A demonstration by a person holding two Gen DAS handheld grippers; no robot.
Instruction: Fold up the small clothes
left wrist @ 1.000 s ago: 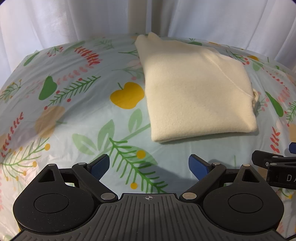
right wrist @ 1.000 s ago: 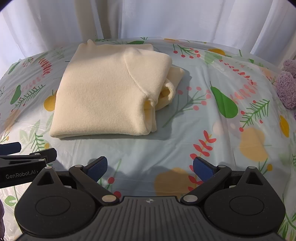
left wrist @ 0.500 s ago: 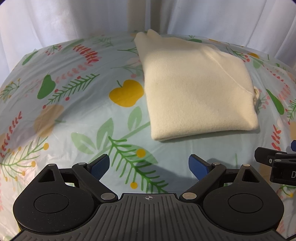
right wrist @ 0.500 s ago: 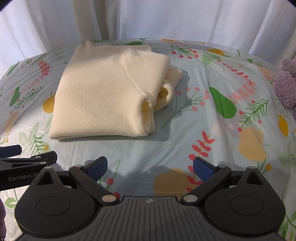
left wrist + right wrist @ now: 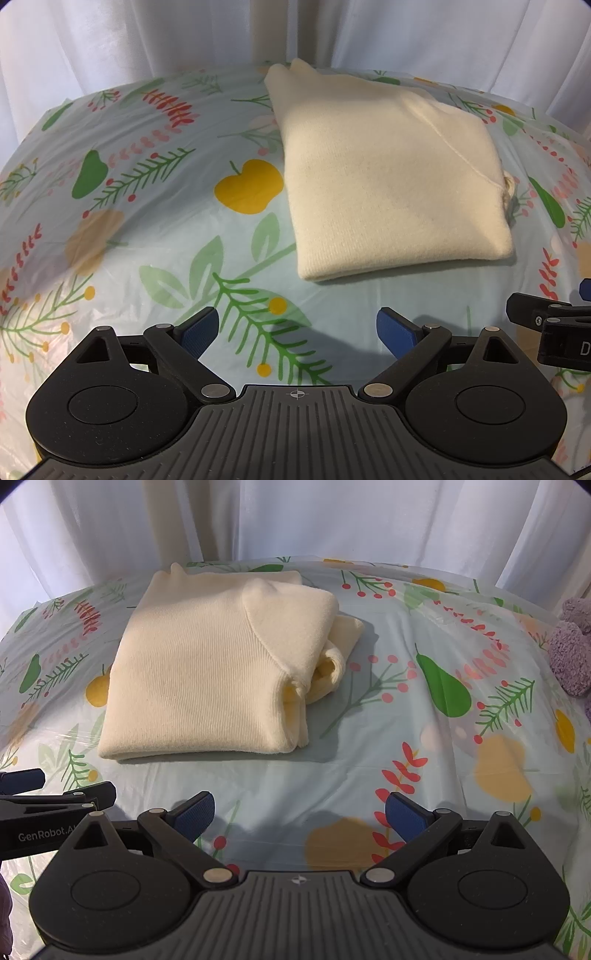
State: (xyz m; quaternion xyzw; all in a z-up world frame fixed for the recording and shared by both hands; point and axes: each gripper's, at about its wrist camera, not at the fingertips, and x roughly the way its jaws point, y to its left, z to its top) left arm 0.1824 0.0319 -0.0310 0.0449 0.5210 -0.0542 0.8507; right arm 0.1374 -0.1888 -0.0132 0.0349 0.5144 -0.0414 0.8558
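Tools (image 5: 297, 330) (image 5: 299, 814) gape wide, empty, short of folded sweater (image 5: 218, 664).

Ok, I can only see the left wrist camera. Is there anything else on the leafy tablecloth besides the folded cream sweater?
Observer: Yes. A fuzzy purple thing sits at the right edge of the patterned tablecloth, apart from the cream knitted sweater.
Child: Is the sweater's right side neat?
Observer: Not quite. A lower layer pokes out from under the top fold there.
Child: Is the right gripper holding anything?
Observer: No. The right gripper is open and empty, short of the sweater.
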